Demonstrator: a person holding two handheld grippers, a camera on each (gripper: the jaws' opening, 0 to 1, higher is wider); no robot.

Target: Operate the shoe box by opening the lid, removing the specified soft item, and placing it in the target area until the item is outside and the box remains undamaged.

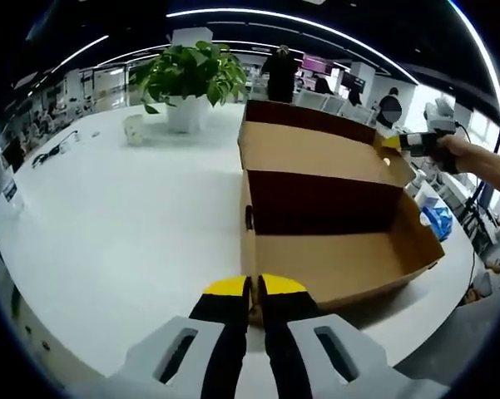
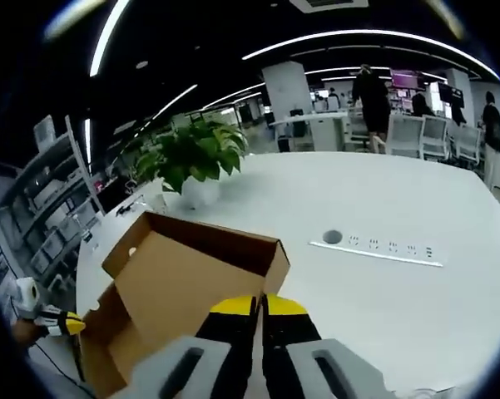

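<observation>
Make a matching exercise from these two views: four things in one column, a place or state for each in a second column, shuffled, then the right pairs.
Things
1. brown cardboard shoe box
2. hinged cardboard lid
3. green leafy plant in a white pot
4. white power strip

Place or state
A. lies flat on the white table, beside a round grommet
B. swung up and back
C. open, no item visible inside
D. stands on the table beyond the box

Pairs: 1-C, 2-B, 3-D, 4-A

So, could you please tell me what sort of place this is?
Probably an open-plan office: a large white table with a built-in socket strip, a potted plant, office chairs and shelving.
</observation>
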